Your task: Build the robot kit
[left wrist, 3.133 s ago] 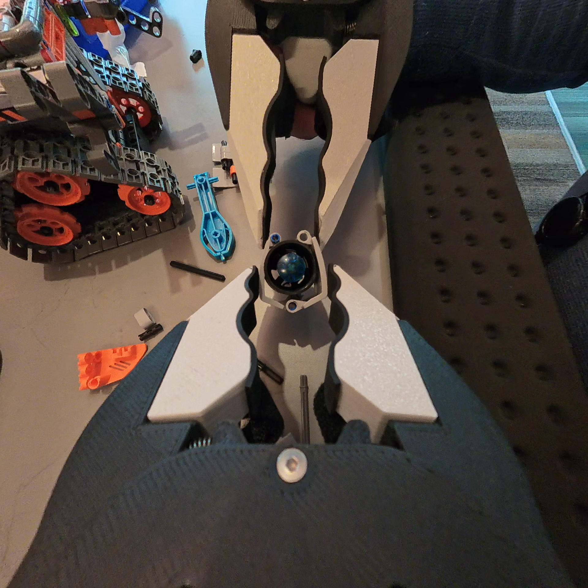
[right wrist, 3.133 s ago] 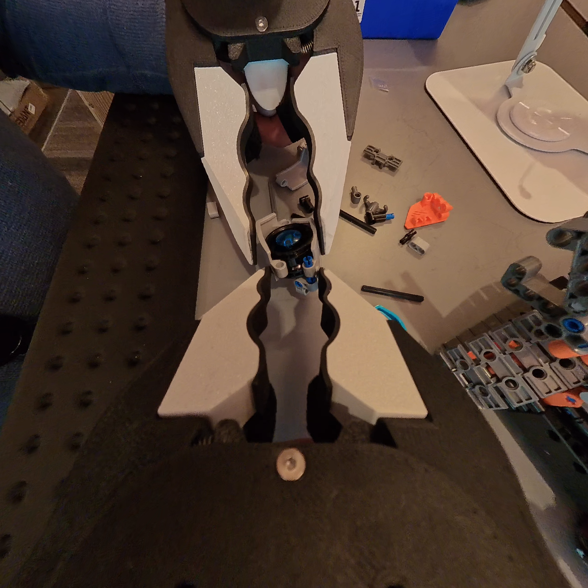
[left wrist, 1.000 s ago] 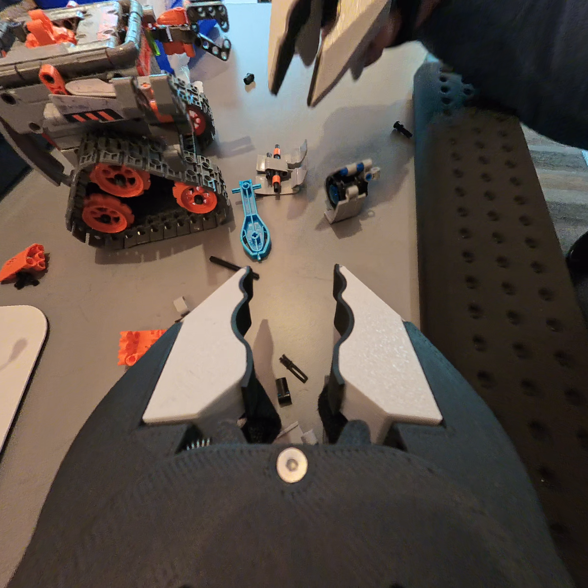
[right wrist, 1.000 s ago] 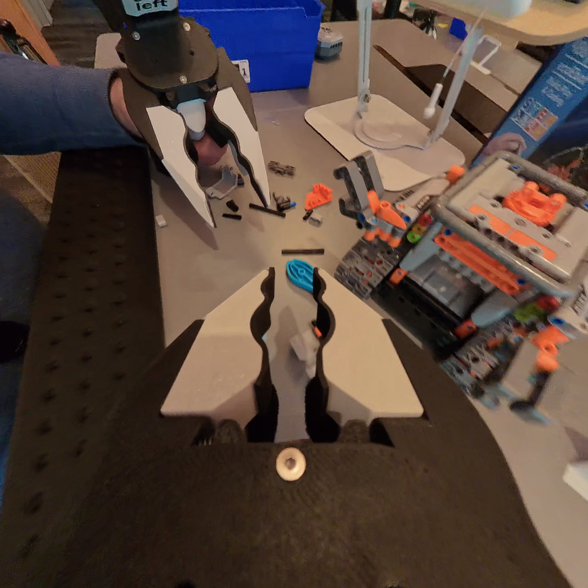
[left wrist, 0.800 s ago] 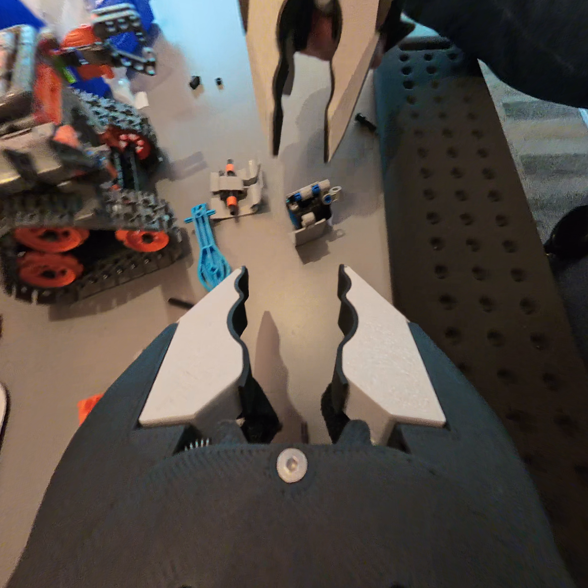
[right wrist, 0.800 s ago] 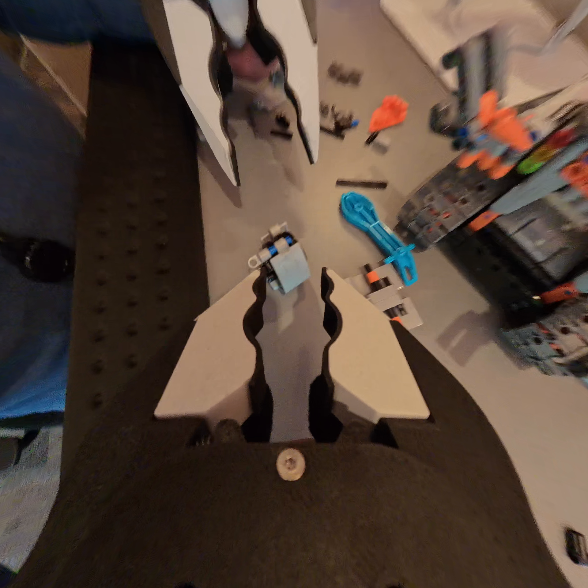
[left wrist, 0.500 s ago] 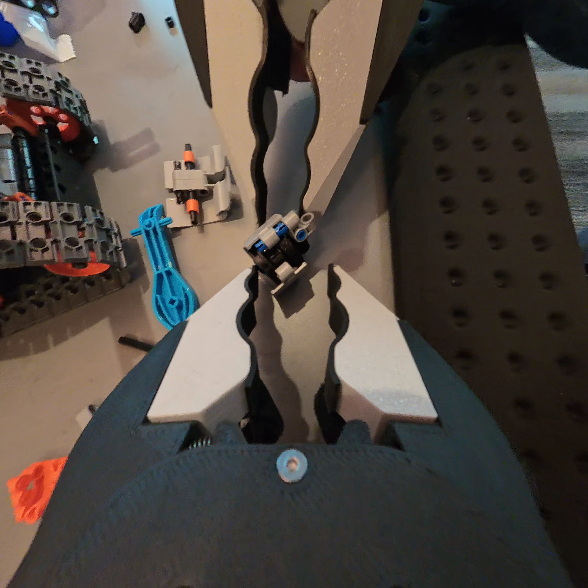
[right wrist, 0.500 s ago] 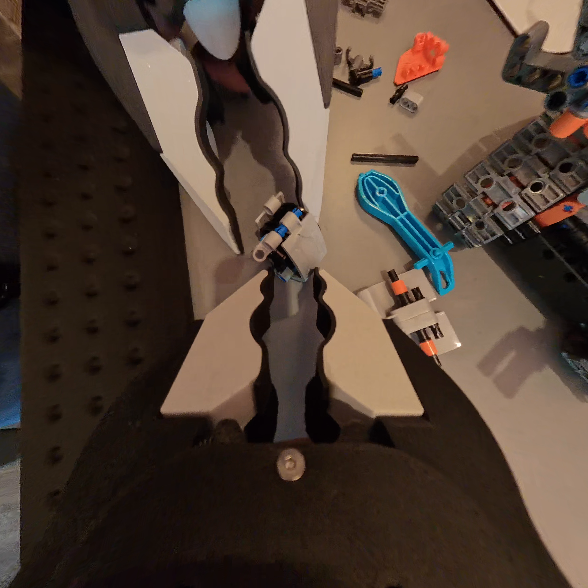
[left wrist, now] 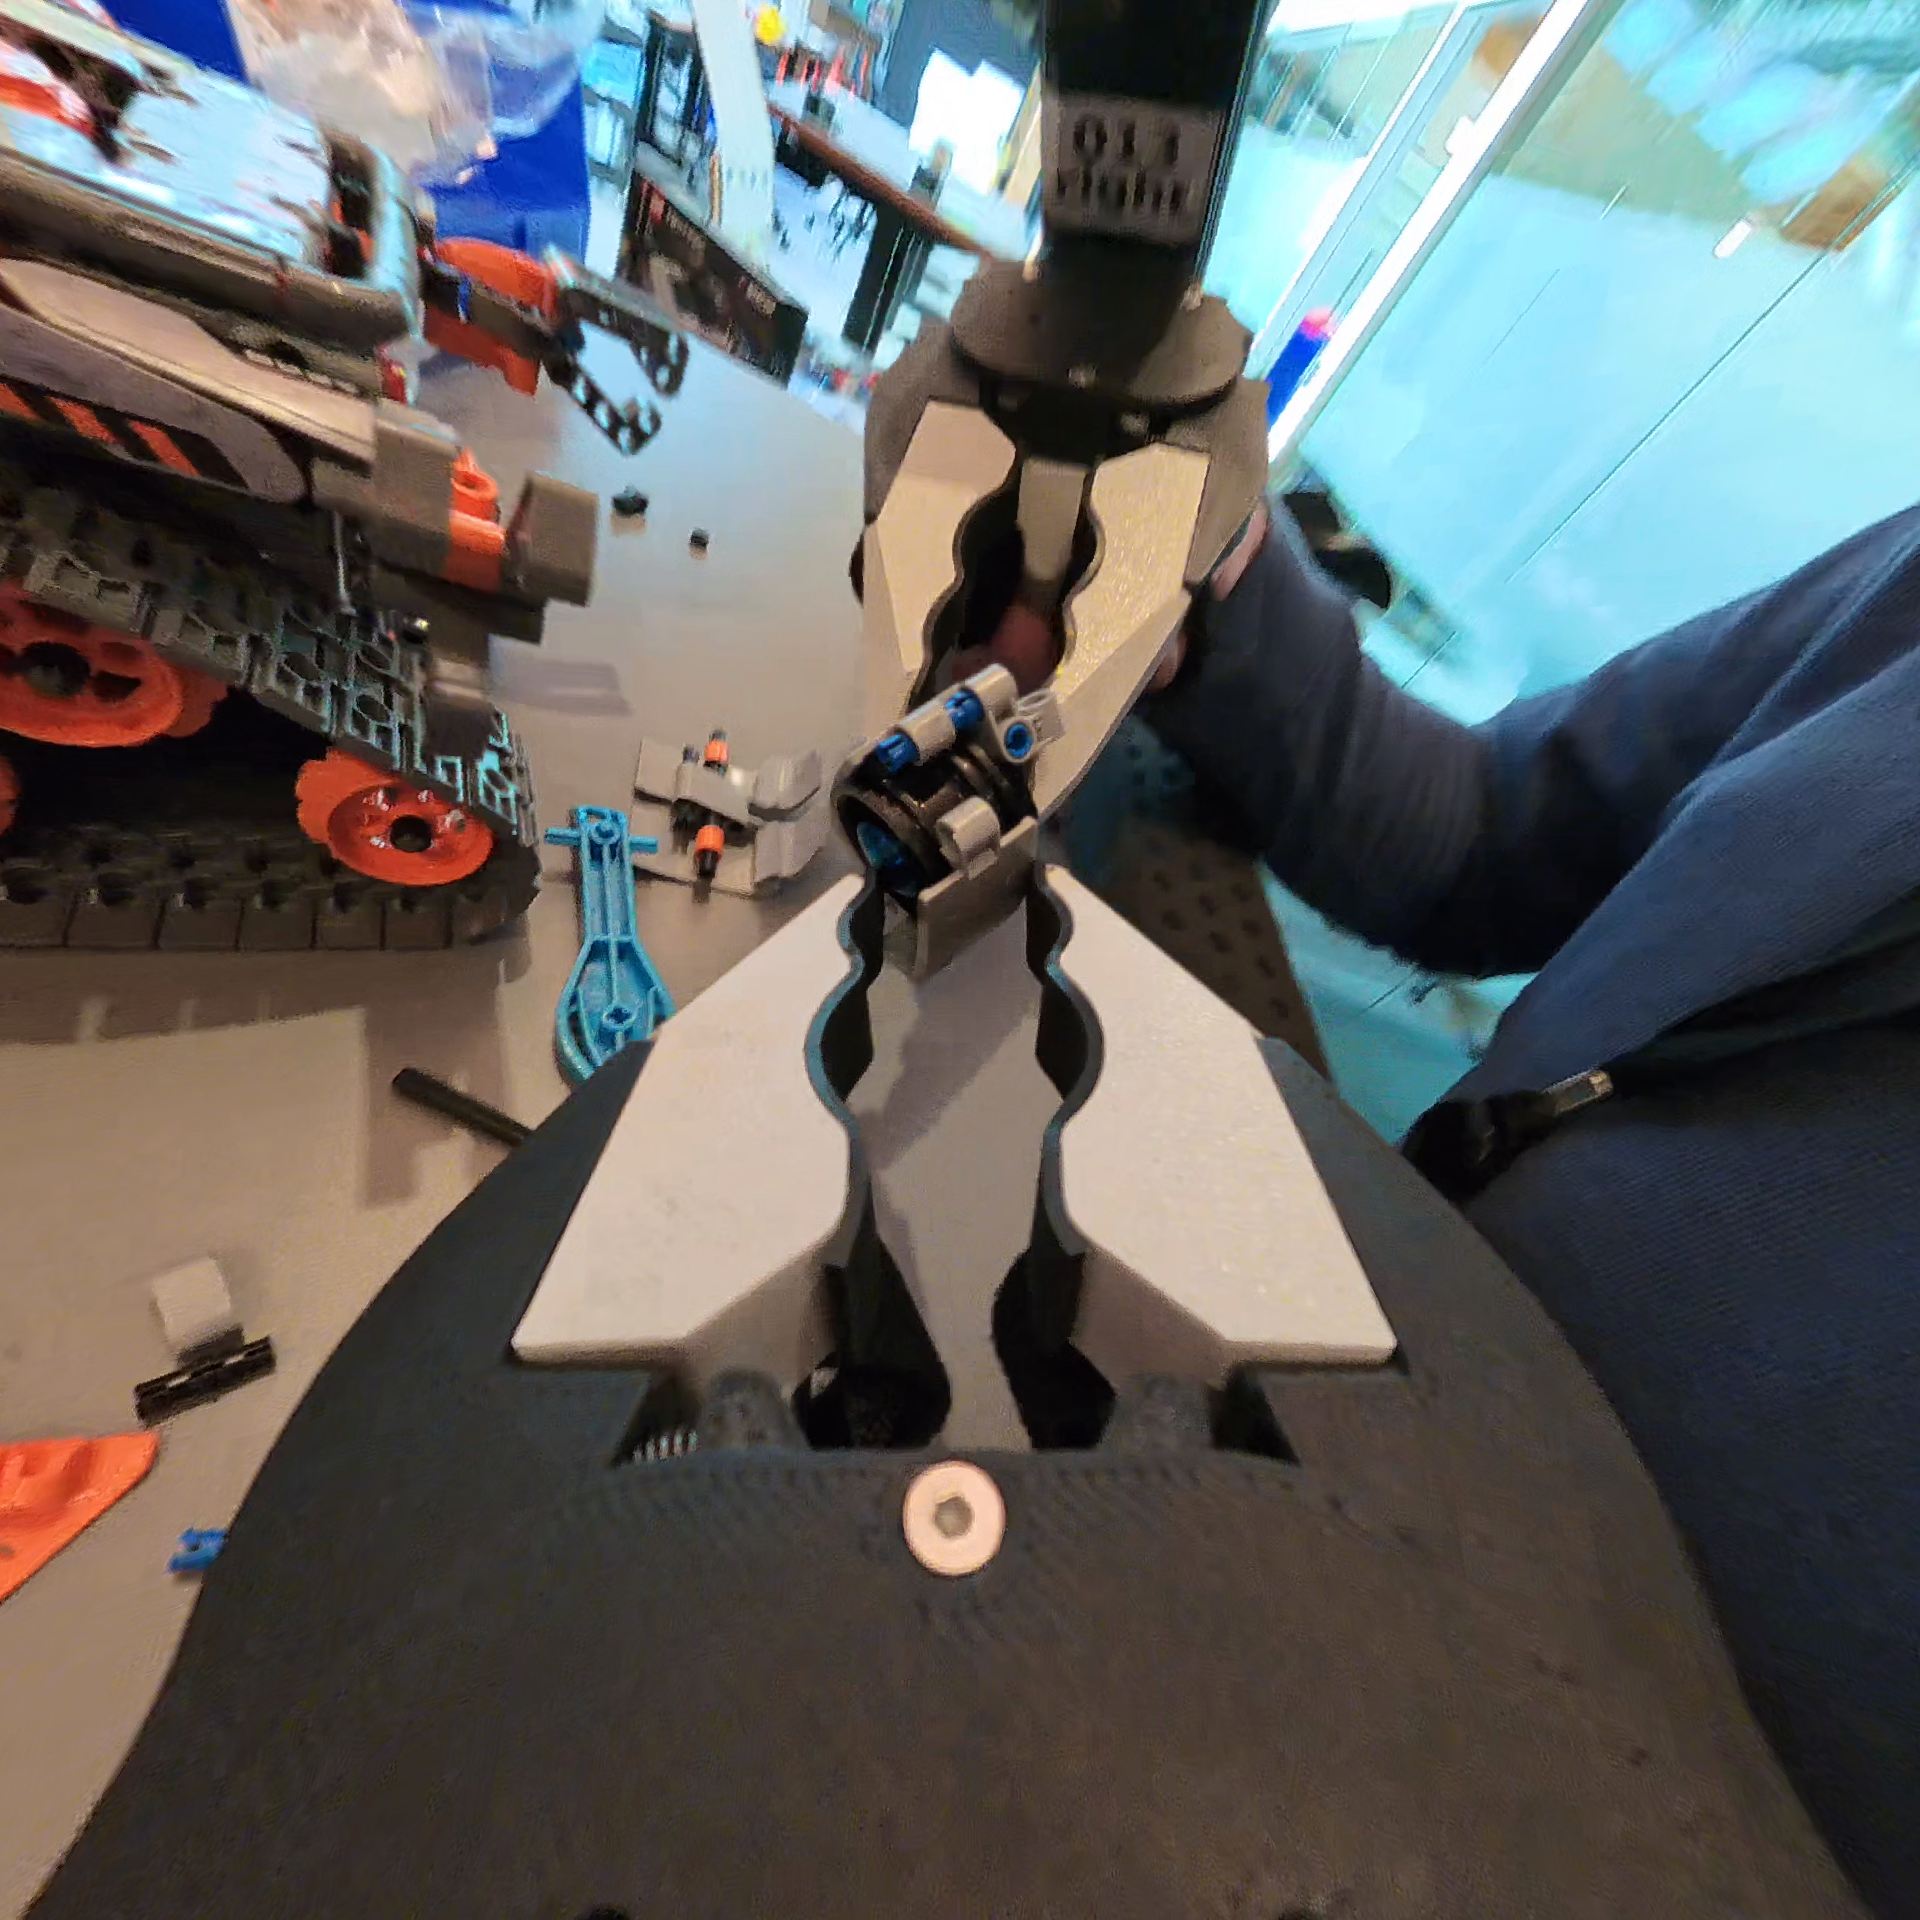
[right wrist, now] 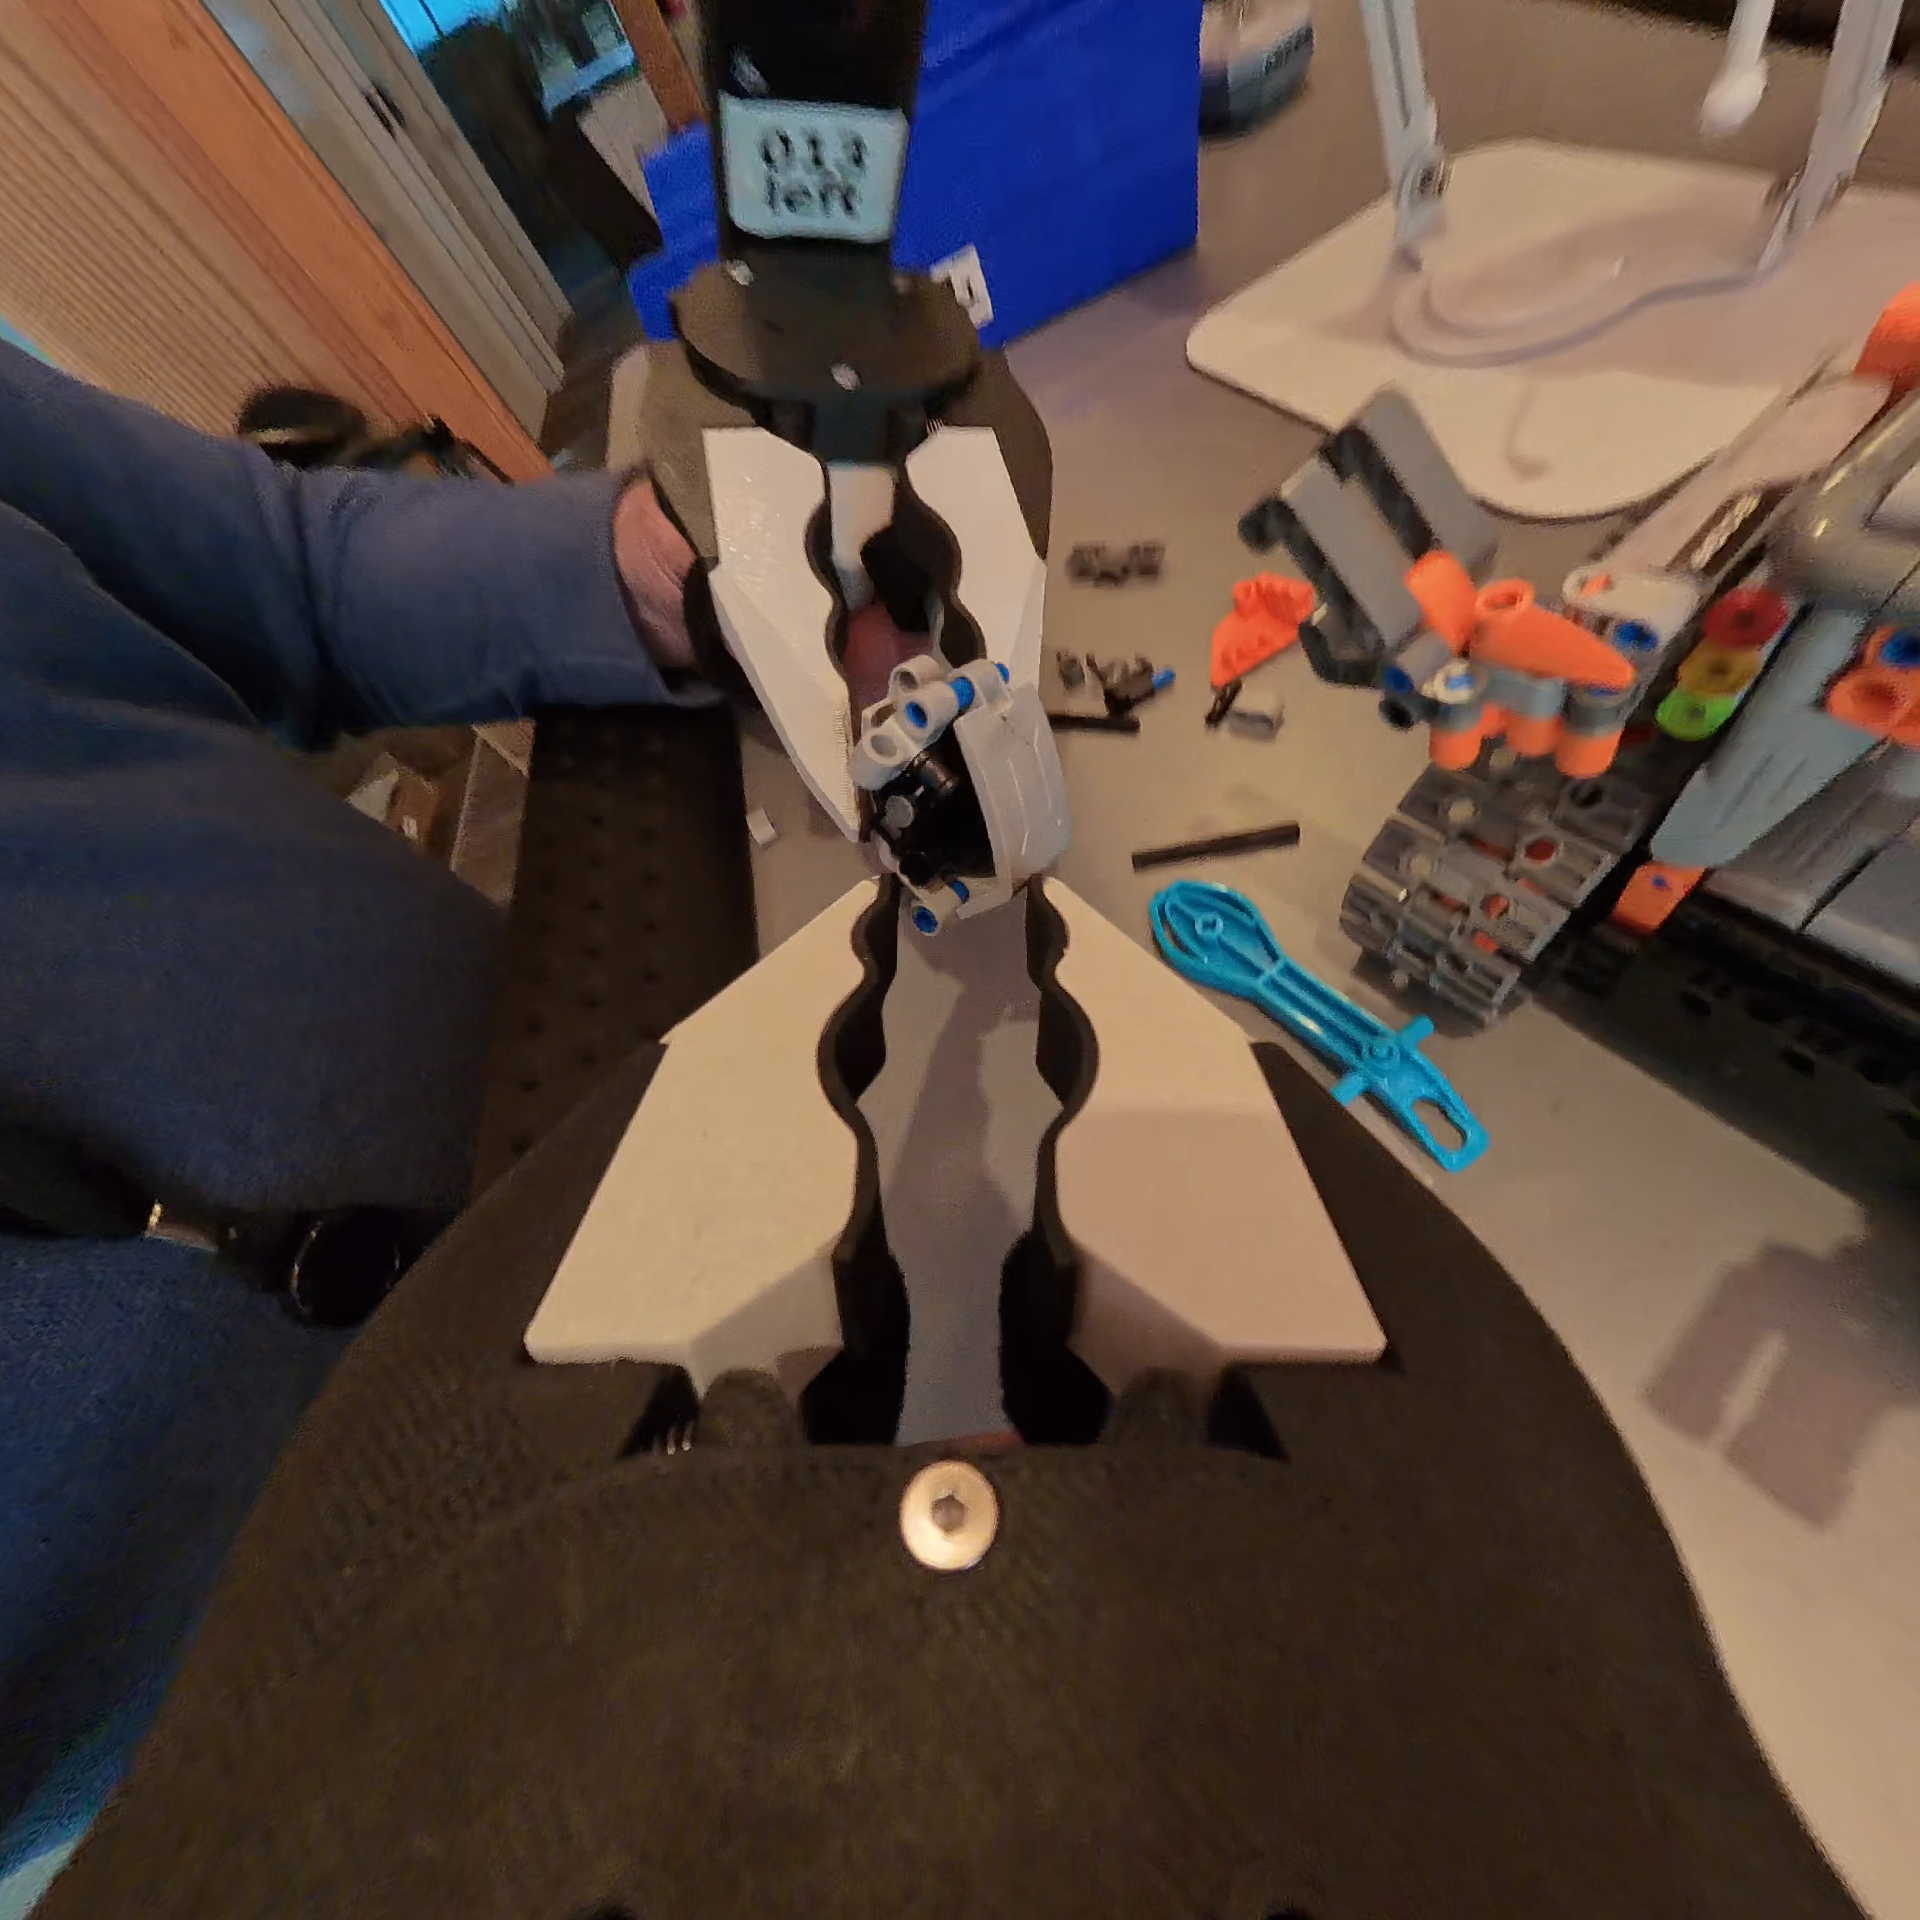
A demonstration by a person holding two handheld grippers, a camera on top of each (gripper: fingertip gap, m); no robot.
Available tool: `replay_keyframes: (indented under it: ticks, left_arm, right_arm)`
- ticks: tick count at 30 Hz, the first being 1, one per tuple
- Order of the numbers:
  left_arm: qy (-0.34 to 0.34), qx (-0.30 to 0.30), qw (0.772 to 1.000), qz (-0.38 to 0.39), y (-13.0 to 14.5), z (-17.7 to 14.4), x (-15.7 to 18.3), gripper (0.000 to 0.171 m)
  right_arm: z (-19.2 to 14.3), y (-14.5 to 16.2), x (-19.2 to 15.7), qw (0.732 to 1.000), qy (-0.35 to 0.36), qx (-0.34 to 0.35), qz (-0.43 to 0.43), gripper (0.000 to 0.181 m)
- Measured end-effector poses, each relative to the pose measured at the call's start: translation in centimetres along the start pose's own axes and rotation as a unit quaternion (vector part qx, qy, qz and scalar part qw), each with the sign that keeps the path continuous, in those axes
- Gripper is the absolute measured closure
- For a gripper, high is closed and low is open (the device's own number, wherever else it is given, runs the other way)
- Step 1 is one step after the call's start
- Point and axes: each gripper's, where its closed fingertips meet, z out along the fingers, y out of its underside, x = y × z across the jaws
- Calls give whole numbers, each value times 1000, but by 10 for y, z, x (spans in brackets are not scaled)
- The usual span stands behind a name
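A small grey, black and blue brick assembly (left wrist: 935,800) hangs in the air above the grey table (left wrist: 312,1195), held between the two grippers, which face each other tip to tip. My left gripper (left wrist: 951,894) is shut on its lower grey panel. In the right wrist view my right gripper (right wrist: 954,894) is shut on the other end of the assembly (right wrist: 997,779). The right gripper (left wrist: 951,790) shows from the front in the left wrist view. The left gripper (right wrist: 945,769) shows the same way in the right wrist view. A person's blue sleeves are behind both.
A large tracked brick vehicle (left wrist: 260,675) with orange wheels stands on the table, also in the right wrist view (right wrist: 1558,831). Nearby lie a blue lever tool (left wrist: 608,966), a grey piece with orange pins (left wrist: 727,810), a black axle (right wrist: 1216,844), orange parts (right wrist: 1257,623), a white stand base (right wrist: 1507,343) and a studded black mat (right wrist: 623,831). The grippers are tip to tip, or close to it. The black axle (right wrist: 1216,844) sits 9 cm or so from the ends of my left fingers. Look for it in the left wrist view (left wrist: 504,1128) too.
The assembly lay on the table with both grippers open and apart. They closed in on it from opposite sides, shut on it and lifted it off the table, tilting up.
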Motion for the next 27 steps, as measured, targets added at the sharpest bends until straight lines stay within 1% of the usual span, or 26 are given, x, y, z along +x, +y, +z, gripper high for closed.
replay_keyframes:
  ticks: [2,3,6,7,10,13,18,20,22,23,25,27]
  left_arm:
    - [29,41,998,-28,-12,-7,4,148]
    - [39,57,997,-37,-17,-10,5,148]
    - [69,95,991,-56,-28,-16,11,150]
    - [77,106,989,-61,-31,-19,12,151]
    - [92,130,984,-80,-37,-24,12,151]
    - [96,141,981,-90,-40,-28,10,151]
    - [88,147,981,-94,-42,-30,7,151]
    - [101,151,978,-100,-44,-32,10,152]
    - [100,149,979,-101,-43,-31,10,152]
    - [107,152,977,-104,-44,-32,11,152]
    - [101,157,977,-101,-46,-33,10,152]
    - [101,155,978,-99,-46,-32,11,152]
  right_arm:
    - [-3,-11,-3,1000,-1,26,-6,159]
    - [-4,-17,-2,999,6,39,-13,154]
    - [-5,-30,-6,995,32,71,-59,147]
    - [-4,-33,-8,994,43,71,-78,144]
    - [-2,-43,-12,989,60,88,-107,151]
    - [0,-48,-12,987,64,103,-104,152]
    - [1,-50,-9,989,52,121,-63,153]
    - [0,-53,-11,989,24,141,-38,153]
    - [-3,-51,-10,989,1,147,-15,157]
    - [-5,-51,-8,988,-4,153,-7,163]
    - [-8,-53,-6,987,-3,160,-2,168]
    - [-7,-53,-6,988,9,156,-15,168]
